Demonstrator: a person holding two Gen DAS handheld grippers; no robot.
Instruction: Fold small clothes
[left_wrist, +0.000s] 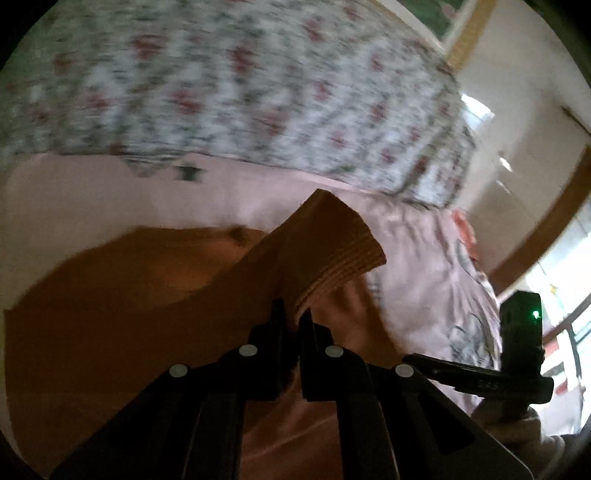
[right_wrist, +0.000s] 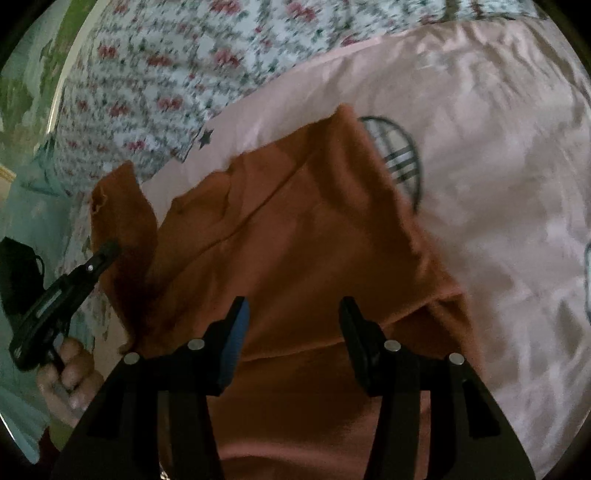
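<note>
Folding this rust-orange garment (right_wrist: 295, 236) goes best if you carry the pinched part across in one smooth arc. Your left gripper (left_wrist: 291, 317) is clamped tight on the ribbed cuff (left_wrist: 332, 251) of what looks like a sleeve, lifted clear of the body, which lies spread on the pink sheet (right_wrist: 498, 147) beside the floral cover (left_wrist: 221, 85). Your right gripper (right_wrist: 291, 321) hovers over the garment's near part, jaws about half apart with nothing between them. Lower that right one to pin the body flat, or the lift will likely drag the whole piece. Lay the sleeve straight over the chest, keeping its edge parallel to the side seam, and release only once it rests flat.
</note>
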